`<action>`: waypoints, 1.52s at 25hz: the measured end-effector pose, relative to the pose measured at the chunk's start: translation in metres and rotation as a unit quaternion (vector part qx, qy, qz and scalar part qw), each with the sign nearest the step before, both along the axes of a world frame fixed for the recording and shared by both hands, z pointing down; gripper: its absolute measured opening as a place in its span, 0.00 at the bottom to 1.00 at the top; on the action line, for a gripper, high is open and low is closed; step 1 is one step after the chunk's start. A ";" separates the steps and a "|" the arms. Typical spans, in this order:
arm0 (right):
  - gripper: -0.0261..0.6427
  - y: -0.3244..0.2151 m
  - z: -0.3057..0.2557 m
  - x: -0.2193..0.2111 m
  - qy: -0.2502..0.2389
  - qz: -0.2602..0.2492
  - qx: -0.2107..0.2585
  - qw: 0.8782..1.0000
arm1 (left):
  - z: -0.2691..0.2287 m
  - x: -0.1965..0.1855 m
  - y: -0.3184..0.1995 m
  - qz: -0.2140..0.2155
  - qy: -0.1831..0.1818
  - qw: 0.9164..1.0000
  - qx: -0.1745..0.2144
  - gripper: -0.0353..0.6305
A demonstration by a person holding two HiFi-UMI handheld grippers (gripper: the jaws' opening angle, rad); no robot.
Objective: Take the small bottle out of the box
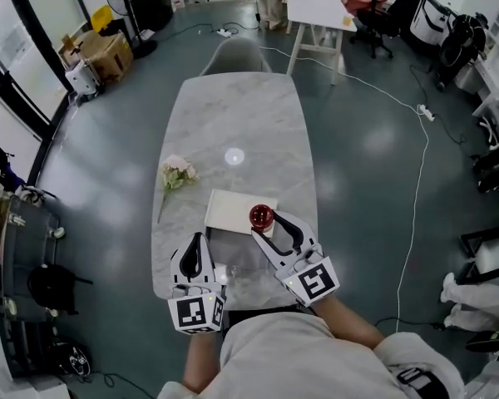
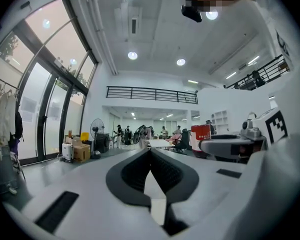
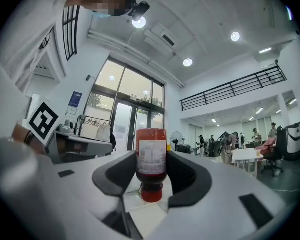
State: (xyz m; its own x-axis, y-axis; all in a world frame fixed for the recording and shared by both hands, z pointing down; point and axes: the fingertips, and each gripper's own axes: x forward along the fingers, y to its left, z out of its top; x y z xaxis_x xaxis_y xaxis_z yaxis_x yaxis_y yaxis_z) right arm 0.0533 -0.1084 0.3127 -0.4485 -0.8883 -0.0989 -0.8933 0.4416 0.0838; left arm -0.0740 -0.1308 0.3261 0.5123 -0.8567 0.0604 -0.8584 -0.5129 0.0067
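A small red bottle point(image 1: 261, 216) with a white label point(image 3: 151, 156) sits between the jaws of my right gripper point(image 1: 274, 228), which is shut on it. In the right gripper view the bottle hangs cap down point(image 3: 151, 193). It is held just above the right edge of a flat white box point(image 1: 231, 210) on the marble table point(image 1: 233, 123). My left gripper point(image 1: 196, 254) hovers near the table's front edge, left of the box, shut with nothing between its jaws. The left gripper view shows the bottle point(image 2: 201, 134) off to the right.
A small bunch of pale flowers point(image 1: 177, 174) lies on the table left of the box. A grey chair point(image 1: 237, 54) stands at the table's far end. Cardboard boxes point(image 1: 108, 52) and a white trestle table point(image 1: 318, 8) stand on the floor beyond.
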 end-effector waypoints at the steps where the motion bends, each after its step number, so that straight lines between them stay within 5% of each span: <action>1: 0.35 0.003 -0.002 0.000 0.000 0.000 0.000 1.000 | -0.003 -0.001 0.002 0.000 0.000 1.000 0.003 0.09; 38: 0.35 0.008 -0.017 -0.001 -0.019 -0.006 -0.016 1.000 | -0.022 0.011 0.015 0.013 0.011 1.000 0.014 0.09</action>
State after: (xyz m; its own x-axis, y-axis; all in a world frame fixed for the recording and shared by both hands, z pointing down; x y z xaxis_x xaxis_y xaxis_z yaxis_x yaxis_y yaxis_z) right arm 0.0522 -0.1002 0.2956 -0.4558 -0.8857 -0.0884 -0.8901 0.4545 0.0351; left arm -0.0629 -0.1161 0.3040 0.5352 -0.8444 0.0251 -0.8447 -0.5351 0.0097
